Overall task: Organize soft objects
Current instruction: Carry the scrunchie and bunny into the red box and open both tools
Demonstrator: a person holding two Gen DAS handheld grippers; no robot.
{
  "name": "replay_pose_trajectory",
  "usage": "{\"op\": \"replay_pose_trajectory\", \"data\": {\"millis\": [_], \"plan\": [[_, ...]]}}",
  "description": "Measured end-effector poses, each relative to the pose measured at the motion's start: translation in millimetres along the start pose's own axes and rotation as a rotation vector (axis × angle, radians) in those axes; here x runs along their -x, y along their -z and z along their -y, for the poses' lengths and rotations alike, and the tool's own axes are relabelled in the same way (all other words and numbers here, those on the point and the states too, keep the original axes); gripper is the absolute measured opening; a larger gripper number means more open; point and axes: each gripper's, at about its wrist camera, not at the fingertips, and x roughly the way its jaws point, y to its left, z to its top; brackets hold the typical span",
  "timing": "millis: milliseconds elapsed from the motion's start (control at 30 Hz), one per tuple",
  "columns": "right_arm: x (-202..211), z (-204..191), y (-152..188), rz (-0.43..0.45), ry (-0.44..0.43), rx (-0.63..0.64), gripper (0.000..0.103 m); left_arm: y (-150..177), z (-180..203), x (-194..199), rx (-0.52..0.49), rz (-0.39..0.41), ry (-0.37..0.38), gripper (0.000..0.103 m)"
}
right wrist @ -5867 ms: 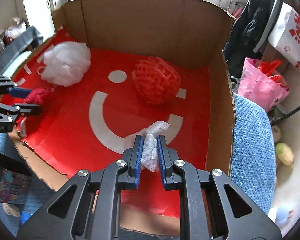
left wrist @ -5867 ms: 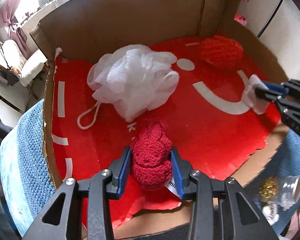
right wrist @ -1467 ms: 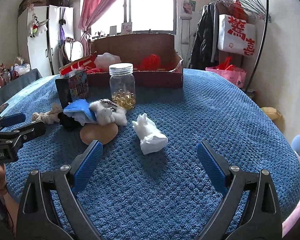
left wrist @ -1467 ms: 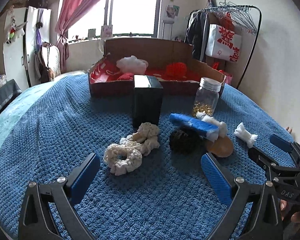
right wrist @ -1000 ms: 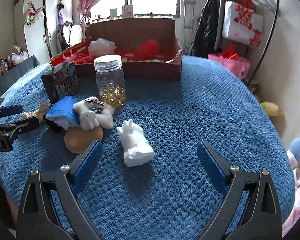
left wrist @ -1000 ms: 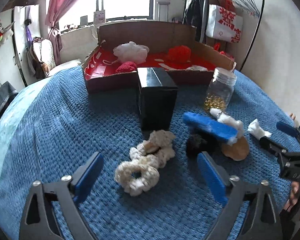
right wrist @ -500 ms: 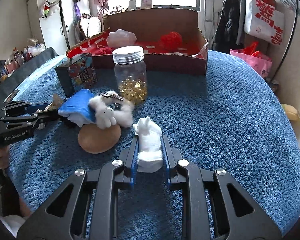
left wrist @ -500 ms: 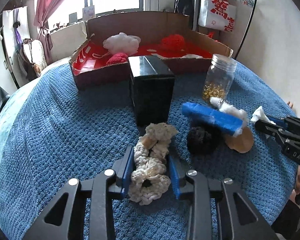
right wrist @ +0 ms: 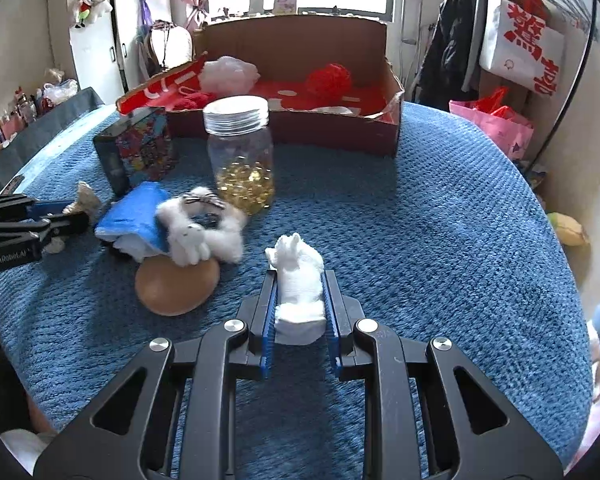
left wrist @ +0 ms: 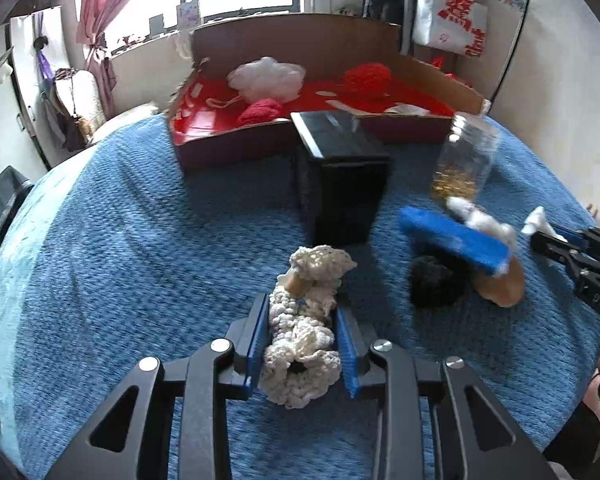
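While the blue blanket (left wrist: 120, 240) spreads under everything, the cardboard box (left wrist: 324, 40) stands at its far side, holding a white mesh puff (left wrist: 266, 78) and red yarn pieces. Nearer sit a black box (left wrist: 344, 184) and a jar (right wrist: 242, 160) of gold beads. My left gripper (left wrist: 302, 330) is clamped on a cream crocheted scrunchie (left wrist: 304, 320) — my right gripper (right wrist: 299, 300) squeezes a white cloth wad (right wrist: 298, 284), both low over the blanket.
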Motion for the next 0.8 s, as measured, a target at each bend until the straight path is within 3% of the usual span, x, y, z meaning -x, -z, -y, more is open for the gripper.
{"op": "replay_pose_trajectory", "data": {"millis": [333,800], "plan": [[-22.9,16.5,-23.7,-0.052,0.049,0.01,0.02,-31.7,-37.5,-18.5,0.035,-0.027,-0.047,0.034],[-50.4,33.4,-80.3,-0.04,0.015,0.019,0.02,-87.1,-53.5,-34.5,-0.008,0.022,0.016,0.034]]}}
